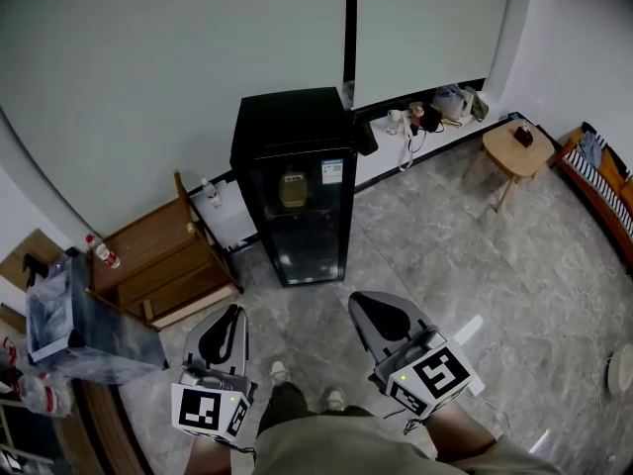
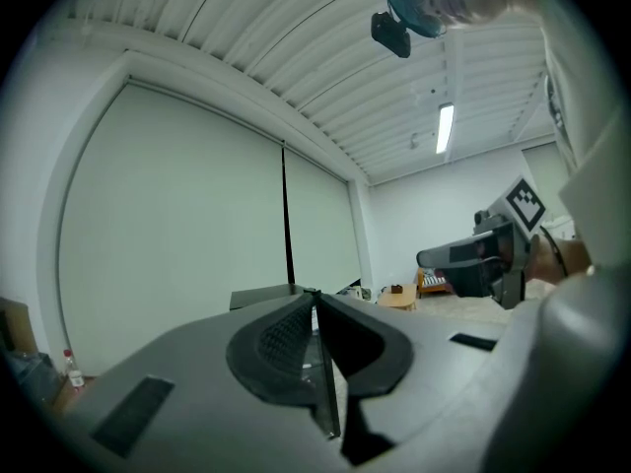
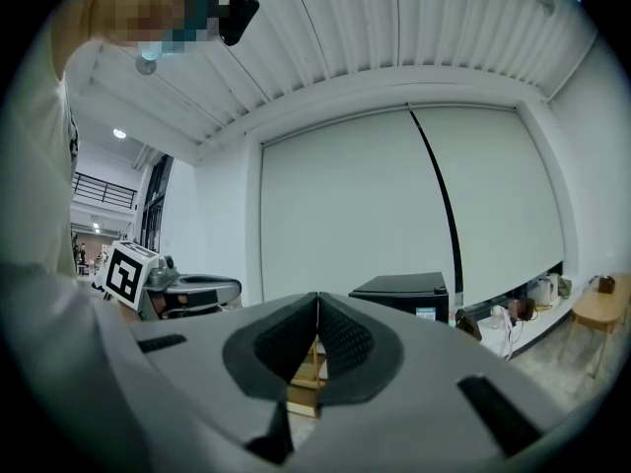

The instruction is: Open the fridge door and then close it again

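A black fridge (image 1: 297, 186) with a glass door stands shut against the back wall, a few steps ahead of me. Both grippers are held level in front of my body, well short of it. My left gripper (image 1: 233, 311) is shut with nothing between its jaws; in its own view the tips (image 2: 314, 295) meet in front of the fridge top (image 2: 258, 298). My right gripper (image 1: 358, 301) is shut and empty too. Its tips (image 3: 317, 296) sit left of the fridge (image 3: 406, 294). Each gripper view shows the other gripper off to the side.
A low wooden shelf (image 1: 163, 255) leans left of the fridge, with a bottle (image 1: 102, 252) and a grey bin (image 1: 74, 325) further left. A round wooden stool (image 1: 514, 146) and a striped sofa (image 1: 603, 181) stand at the right. Clutter lies along the ledge (image 1: 435, 115).
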Available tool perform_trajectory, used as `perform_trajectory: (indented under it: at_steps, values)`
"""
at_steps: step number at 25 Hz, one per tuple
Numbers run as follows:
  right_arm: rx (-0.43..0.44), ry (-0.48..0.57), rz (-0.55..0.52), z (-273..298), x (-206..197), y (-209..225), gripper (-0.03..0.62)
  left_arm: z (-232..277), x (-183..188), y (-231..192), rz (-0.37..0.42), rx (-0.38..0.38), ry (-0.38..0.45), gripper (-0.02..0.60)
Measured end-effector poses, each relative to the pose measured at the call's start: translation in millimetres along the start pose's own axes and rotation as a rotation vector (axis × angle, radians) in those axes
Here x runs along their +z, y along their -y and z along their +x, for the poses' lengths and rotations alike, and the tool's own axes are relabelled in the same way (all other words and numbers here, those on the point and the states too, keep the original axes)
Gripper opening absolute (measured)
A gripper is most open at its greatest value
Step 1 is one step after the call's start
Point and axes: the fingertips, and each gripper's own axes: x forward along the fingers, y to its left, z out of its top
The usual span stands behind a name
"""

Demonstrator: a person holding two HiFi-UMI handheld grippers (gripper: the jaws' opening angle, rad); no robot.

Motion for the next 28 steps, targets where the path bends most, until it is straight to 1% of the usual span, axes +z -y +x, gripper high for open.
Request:
perform_trajectory:
  at_steps: [8,12,19,28]
  values:
    - [-0.015,0.007,-0.002,9.6,-0.4,1.6,-0.003,9.7,-1.0,-3.9,0.014,-0.032,0.006,0.023]
    - [-0.019,0.002,-0.015,26.4,2.0,0.4,-0.003,17.6,-1.2,-17.2,0.009,-0.044,0.014,0.023]
    - [-0.030,-0.003,-0.031,71.4,8.0,-0.7,-0.003,37.7,-6.0,-57.9,-0.001,-0.061,0.016,0.023]
    - [-0.061,-0.026,-0.038,151.2,7.5,3.5,-0.003,80.6,-16.4,-131.5,-0.012,-0.093,0.014,0.023]
